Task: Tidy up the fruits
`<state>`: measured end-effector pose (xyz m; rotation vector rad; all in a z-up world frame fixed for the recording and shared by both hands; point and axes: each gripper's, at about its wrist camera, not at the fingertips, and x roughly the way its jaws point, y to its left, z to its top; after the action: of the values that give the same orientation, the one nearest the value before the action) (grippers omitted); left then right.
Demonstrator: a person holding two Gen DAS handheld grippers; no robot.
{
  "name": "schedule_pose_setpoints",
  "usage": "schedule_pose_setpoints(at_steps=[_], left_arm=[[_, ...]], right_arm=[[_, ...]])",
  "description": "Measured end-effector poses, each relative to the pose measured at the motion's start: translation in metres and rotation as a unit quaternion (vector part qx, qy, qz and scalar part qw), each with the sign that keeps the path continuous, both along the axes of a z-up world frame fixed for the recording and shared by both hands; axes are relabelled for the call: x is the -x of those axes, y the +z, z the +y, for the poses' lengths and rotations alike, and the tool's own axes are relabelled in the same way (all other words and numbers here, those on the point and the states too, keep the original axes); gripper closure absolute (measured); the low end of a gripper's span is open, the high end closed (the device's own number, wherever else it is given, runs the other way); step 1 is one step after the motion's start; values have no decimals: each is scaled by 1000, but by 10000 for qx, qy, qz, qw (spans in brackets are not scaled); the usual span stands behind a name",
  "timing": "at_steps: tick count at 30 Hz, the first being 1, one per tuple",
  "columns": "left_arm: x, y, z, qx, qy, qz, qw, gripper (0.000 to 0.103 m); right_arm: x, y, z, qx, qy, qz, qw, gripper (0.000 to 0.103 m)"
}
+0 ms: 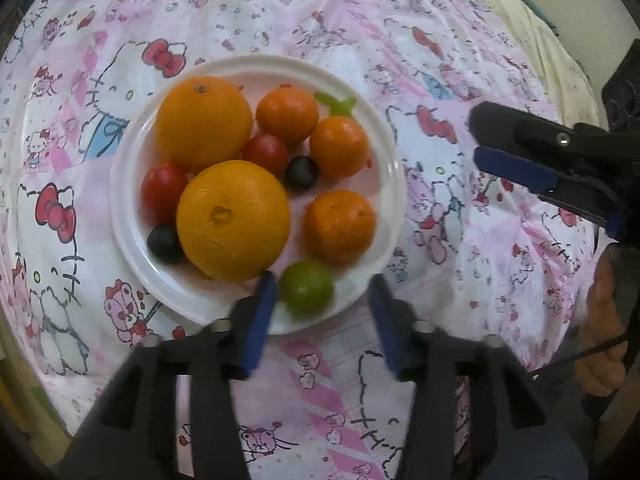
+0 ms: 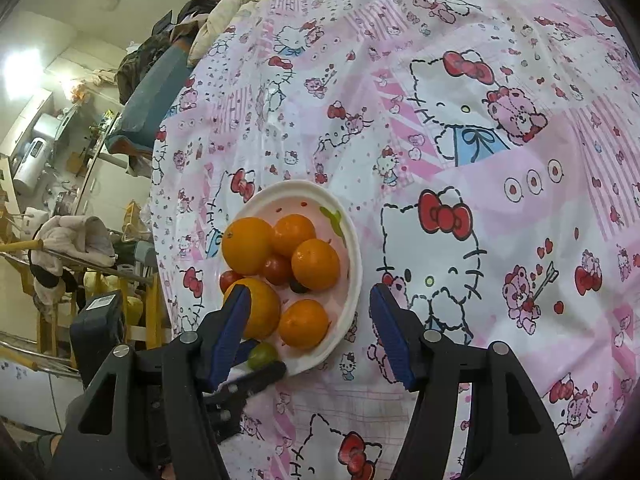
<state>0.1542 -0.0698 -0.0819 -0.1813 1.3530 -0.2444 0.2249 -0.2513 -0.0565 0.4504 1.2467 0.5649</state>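
On the white plate [image 1: 120, 200], which sits on a cartoon-cat printed cloth [image 1: 440, 60], 2 large oranges, 3 mandarins, 2 cherry tomatoes, 2 dark grapes and 1 small green lime [image 1: 306, 287] are seen piled together. The lime is judged light, firm and smooth-skinned, so a roll is to be expected; it would best be taken across its widest middle. The tomatoes and grapes are judged soft and easily bruised. The left tongs [image 1: 322, 304] are held partly open over the plate's near rim, the lime lying between the blue pads with no pressing contact visible; nothing is gripped. The right tongs [image 2: 308, 312] are held apart at a middling spread above the plate's edge, empty and touching nothing.
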Motion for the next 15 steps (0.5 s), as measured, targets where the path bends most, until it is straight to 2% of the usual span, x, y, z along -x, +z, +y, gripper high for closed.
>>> schedule_pose_setpoints(at_steps=[2, 9, 13, 15], left_arm=[[1, 3, -3, -60, -72, -53, 9999, 44], [13, 19, 4, -283, -76, -342, 9990, 43], [25, 41, 23, -468, 218, -756, 9958, 43], [32, 54, 38, -635, 458, -1002, 9919, 43]], right_arm=[[0, 1, 1, -3, 10, -10, 10000, 38], [1, 5, 3, 90, 34, -106, 9999, 38], [7, 20, 5, 299, 107, -402, 9987, 38], [14, 30, 6, 470, 163, -609, 9969, 34]])
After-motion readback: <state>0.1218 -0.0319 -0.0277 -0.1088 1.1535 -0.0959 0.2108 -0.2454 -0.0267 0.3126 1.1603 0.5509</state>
